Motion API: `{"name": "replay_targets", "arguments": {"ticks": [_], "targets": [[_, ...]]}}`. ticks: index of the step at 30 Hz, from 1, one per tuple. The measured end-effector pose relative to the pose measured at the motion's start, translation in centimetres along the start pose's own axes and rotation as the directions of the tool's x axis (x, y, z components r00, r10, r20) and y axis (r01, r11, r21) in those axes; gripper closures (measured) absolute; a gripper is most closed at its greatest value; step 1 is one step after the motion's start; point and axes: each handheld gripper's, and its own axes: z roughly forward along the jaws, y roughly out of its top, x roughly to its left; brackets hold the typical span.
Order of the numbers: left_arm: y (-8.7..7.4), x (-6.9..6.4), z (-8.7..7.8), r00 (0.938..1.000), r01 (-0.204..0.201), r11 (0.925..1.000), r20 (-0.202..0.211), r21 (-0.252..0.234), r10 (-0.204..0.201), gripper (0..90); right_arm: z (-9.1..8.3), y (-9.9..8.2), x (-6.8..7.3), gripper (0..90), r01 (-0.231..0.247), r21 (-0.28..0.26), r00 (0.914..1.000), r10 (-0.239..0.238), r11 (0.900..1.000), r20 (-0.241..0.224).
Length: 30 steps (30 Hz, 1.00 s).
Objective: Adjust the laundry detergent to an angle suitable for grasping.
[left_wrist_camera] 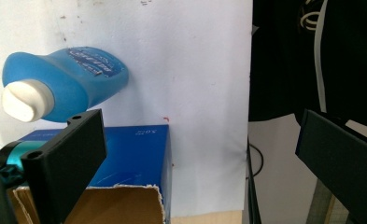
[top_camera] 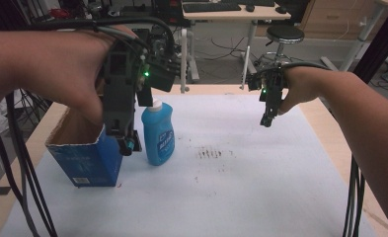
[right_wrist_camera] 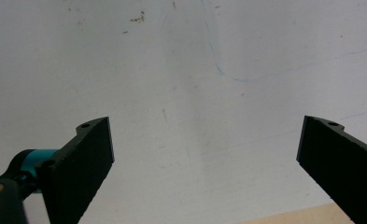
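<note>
We saw the left tongs [top_camera: 126,143] hanging above the near corner of an open blue cardboard box [top_camera: 85,160], its two black jaws spread wide with nothing between them. In the left gripper view the box's torn brown flap [left_wrist_camera: 125,205] lay just under the tongs, between the jaws but closer to the left one. A blue plastic bottle of liquid with a white cap [top_camera: 158,132] stood upright on the worktop [top_camera: 260,197] just beside those tongs, on the side toward the right hand, and it looked to be just beside the box as well, though we could not tell whether the two touched. The same bottle showed beyond the left jaw in the left gripper view, cap toward the camera [left_wrist_camera: 24,100].

The right tongs [top_camera: 267,120] were held well apart from the bottle and box, pointing down at the bare white sheet covering the worktop. Their jaws stood open too, with only the marked white surface [right_wrist_camera: 200,93] between them. Faint dark smudges [top_camera: 213,154] lay on the sheet between the two tongs.
</note>
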Motion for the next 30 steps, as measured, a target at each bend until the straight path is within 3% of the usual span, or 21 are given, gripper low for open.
{"name": "replay_targets", "arguments": {"ticks": [10,19,30], "targets": [[0.25,0.33,0.30,1.0000,0.005,0.9999,0.000,0.014,-0.005,1.9,0.34,-0.04,-0.07,2.9,0.003,0.012,1.0000,-0.003,0.9999,-0.002],[0.29,-0.33,0.33,0.9996,0.028,0.9996,-0.005,-0.002,-0.028,1.9,-0.35,-0.27,0.24,2.9,0.011,-0.011,0.9999,-0.011,0.9999,0.006],[0.41,-0.43,0.63,1.0000,-0.003,0.9999,-0.003,0.011,0.003,2.0,-0.52,-0.42,0.41,2.9,-0.007,-0.005,0.9999,0.007,1.0000,0.013]]}}
